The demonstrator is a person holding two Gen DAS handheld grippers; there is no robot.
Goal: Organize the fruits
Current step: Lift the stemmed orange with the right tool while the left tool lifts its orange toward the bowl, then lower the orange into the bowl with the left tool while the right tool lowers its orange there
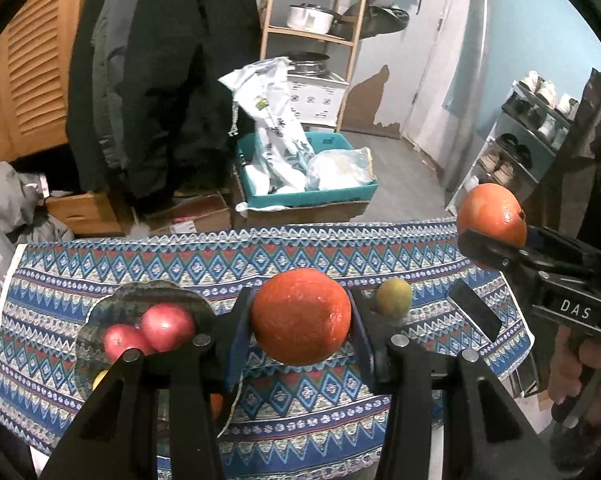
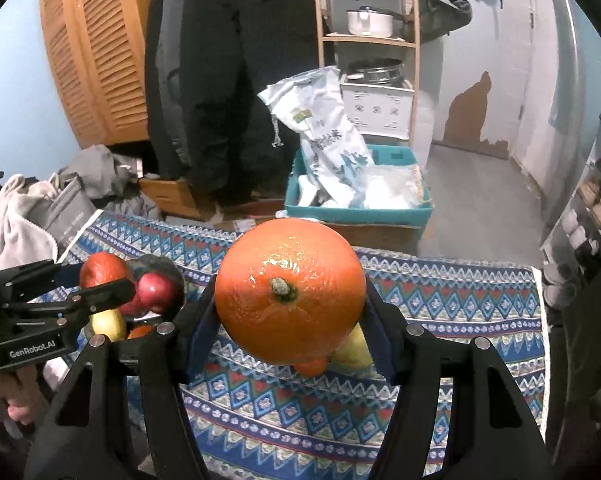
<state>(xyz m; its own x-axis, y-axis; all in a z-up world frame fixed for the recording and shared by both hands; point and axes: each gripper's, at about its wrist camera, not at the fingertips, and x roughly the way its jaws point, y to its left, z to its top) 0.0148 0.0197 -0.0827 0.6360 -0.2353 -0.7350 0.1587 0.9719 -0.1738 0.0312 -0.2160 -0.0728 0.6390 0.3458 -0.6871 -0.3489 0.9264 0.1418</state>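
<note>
Oranges fill both grippers: the left gripper (image 1: 300, 320) pinches one orange (image 1: 300, 316) above the patterned cloth (image 1: 300, 412), and the right gripper (image 2: 288, 304) pinches another orange (image 2: 290, 290), stem facing the camera. Beyond, to the left, a dark plate (image 1: 116, 308) holds two red apples (image 1: 168, 326). A yellow-green fruit (image 1: 394, 295) lies on the cloth farther back.

Your orange (image 2: 290, 290) has glossy, dimpled peel; the bench cloth (image 2: 440, 312) looks woven and matt; the apples (image 1: 168, 326) shine smooth.
</note>
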